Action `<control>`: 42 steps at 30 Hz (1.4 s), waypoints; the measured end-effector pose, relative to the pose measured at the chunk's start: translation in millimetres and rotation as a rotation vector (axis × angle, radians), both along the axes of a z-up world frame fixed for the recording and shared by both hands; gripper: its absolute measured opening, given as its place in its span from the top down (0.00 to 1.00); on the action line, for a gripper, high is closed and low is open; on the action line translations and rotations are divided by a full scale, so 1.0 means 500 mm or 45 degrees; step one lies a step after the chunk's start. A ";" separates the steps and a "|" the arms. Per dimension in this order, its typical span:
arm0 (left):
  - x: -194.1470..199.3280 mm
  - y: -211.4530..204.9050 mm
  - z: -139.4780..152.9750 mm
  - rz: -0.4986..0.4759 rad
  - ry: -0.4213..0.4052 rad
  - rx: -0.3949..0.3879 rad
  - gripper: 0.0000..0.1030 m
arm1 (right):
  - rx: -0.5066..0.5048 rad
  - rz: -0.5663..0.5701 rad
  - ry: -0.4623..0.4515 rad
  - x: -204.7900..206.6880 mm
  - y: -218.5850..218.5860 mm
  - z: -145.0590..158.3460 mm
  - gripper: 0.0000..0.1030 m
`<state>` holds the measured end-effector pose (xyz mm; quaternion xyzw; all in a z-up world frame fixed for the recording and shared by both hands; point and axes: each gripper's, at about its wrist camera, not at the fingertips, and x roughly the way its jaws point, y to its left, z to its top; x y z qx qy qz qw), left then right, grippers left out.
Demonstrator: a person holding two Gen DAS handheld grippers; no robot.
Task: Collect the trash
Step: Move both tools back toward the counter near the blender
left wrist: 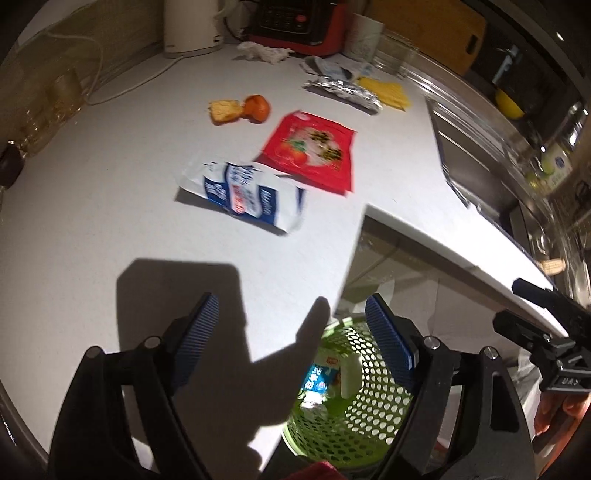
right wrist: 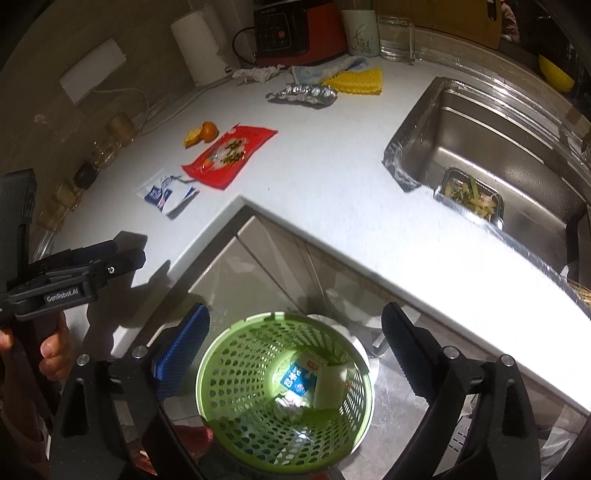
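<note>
A green mesh basket (right wrist: 236, 369) stands on the floor below the counter corner, with a blue-and-white carton (right wrist: 299, 380) and crumpled bits inside. My right gripper (right wrist: 295, 308) hangs open above it, nothing between its fingers. My left gripper (left wrist: 291, 299) is open and empty over the counter edge, the basket (left wrist: 373, 417) just below it. On the white counter lie a blue-and-white wrapper (left wrist: 243, 192), a red packet (left wrist: 310, 151), orange peel (left wrist: 256, 108), crumpled foil (left wrist: 343, 90) and a tissue (left wrist: 262, 51).
A steel sink (right wrist: 480, 122) at the right holds a tray of food scraps (right wrist: 469, 195). A white kettle (right wrist: 201, 44), red appliance (right wrist: 295, 33), mug, glass and yellow cloth (right wrist: 360, 81) line the back. Glass jars (right wrist: 110, 140) and a cable stand along the left wall.
</note>
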<state>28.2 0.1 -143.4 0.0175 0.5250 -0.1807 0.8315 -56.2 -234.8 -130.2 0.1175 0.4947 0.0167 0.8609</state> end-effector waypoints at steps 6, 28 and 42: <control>0.077 0.032 -0.003 0.159 0.034 -0.065 0.24 | -0.013 -0.009 -0.020 0.072 0.003 0.006 0.09; 0.309 0.029 0.057 -0.006 -0.093 -0.042 0.24 | -0.284 0.207 -0.196 0.522 -0.011 0.008 0.09; 0.475 -0.010 0.071 -0.222 -0.151 -0.061 0.24 | -0.319 0.670 -0.032 0.677 -0.027 -0.043 0.17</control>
